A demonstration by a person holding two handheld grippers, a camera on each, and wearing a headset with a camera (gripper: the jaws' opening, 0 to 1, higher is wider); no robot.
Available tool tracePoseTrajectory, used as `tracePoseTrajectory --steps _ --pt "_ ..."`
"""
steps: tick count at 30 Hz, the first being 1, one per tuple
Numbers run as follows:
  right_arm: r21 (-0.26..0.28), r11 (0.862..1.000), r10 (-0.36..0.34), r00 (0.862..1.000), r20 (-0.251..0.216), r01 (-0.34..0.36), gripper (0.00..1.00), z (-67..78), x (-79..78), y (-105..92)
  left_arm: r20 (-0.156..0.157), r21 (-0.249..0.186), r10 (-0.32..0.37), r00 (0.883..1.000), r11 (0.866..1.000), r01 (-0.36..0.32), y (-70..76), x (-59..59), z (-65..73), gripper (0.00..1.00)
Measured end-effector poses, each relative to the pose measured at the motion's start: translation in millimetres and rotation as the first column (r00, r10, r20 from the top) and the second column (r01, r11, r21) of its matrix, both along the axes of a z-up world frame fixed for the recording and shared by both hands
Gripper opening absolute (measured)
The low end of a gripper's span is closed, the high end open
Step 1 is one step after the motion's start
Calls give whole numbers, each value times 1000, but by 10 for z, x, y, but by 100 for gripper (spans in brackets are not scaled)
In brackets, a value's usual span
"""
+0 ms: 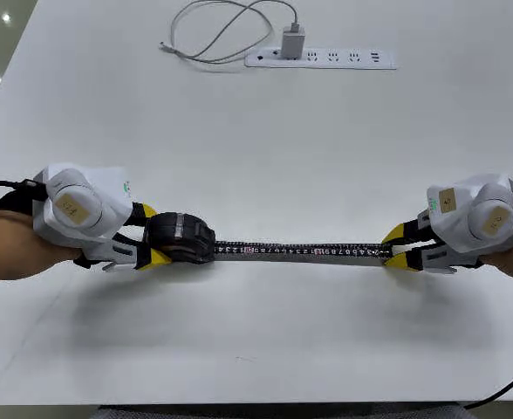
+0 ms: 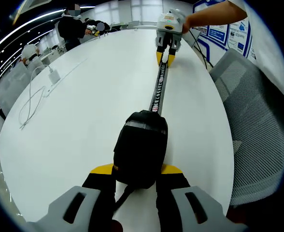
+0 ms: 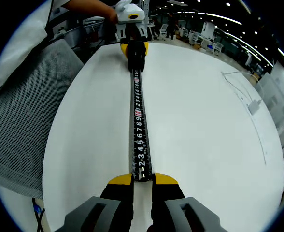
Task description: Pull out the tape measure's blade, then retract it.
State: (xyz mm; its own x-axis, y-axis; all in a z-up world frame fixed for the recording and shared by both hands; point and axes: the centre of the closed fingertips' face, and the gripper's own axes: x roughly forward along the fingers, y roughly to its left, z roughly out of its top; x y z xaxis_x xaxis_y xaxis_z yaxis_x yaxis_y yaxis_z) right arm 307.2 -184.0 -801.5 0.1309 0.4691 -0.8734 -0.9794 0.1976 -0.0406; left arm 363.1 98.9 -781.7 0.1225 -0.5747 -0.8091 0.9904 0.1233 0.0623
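While the left gripper has its jaws closed snug on the tape measure's black case, the right gripper sits well away from that case, jaws pinched almost shut on the far end of the blade. In the right gripper view the numbers run straight from between the yellow tips toward the case, so the grab is right at the start of the scale. Can't honestly tell if it's got the end hook or just the blade behind it, since the tips cover that bit.

So imo the pull-out half looks about done. The blade runs flat and straight out of the case to the right gripper, low over the white table. Next up is the retract. I reckon that calls for walking the right gripper toward the case in line with the blade, with a little tension so it doesn't kink or snap home, and the left one pinning the case.

Pose-wise, both forearms come in low from opposite sides of the case. The grippers are level and point at each other along the blade. Well beyond the case, near the table's far edge, sits a power strip with a white cable looped beside it.
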Motion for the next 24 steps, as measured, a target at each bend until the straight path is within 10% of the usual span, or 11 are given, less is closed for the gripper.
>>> tracePoseTrajectory --steps 24 --pt "-2 999 -40 999 -11 40 17 18 26 -6 -10 -24 46 999 999 -46 -20 7 41 35"
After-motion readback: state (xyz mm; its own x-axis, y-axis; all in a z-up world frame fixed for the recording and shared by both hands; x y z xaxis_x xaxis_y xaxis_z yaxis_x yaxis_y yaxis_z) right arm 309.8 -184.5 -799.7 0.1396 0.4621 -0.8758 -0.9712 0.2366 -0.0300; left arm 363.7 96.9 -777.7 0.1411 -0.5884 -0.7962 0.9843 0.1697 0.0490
